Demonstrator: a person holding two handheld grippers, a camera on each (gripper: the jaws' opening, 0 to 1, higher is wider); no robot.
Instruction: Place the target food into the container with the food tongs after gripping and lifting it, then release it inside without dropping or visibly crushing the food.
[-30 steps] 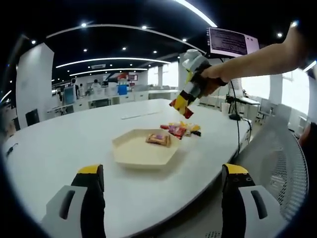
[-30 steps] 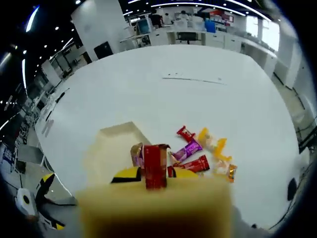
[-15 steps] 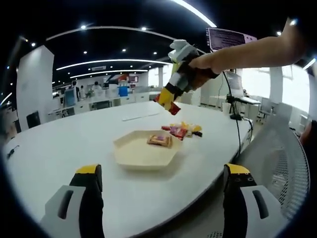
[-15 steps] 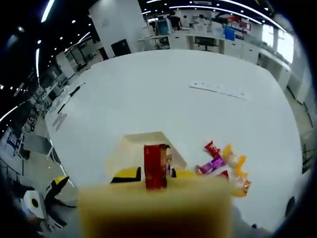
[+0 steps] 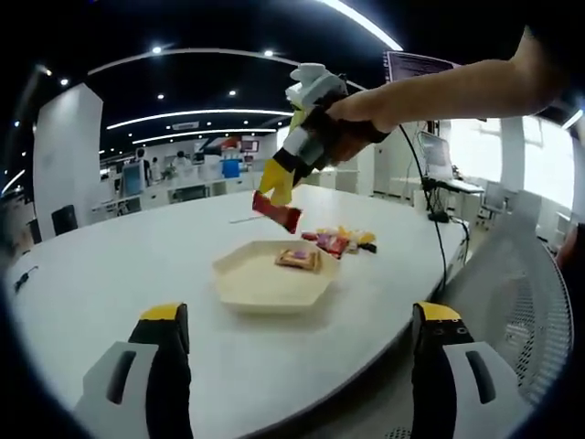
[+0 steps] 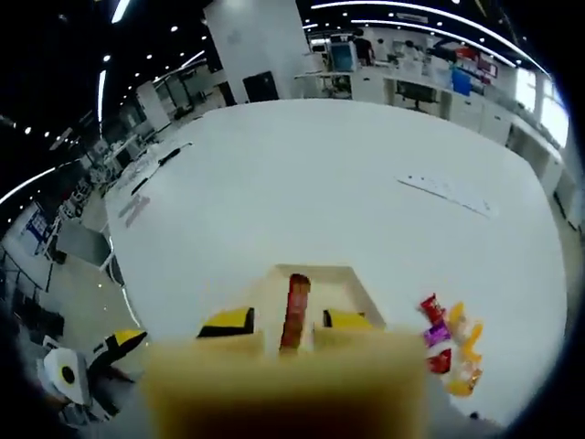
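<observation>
Since a second ago the right gripper (image 5: pixel 291 174) has swung from the pile of loose wrapped snacks (image 5: pixel 336 241) to above the beige hexagonal tray (image 5: pixel 251 283) on the white counter (image 5: pixel 101 265), jaws pinching one red snack bar (image 5: pixel 276 212), clear for release. One orange packet (image 5: pixel 297 260) lies inside. The left gripper (image 5: pixel 302 366) waits wide open, holding nothing.

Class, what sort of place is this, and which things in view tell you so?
Probably an open-plan office or lab: a large white table, desks with monitors behind, and a wall screen overhead.
</observation>
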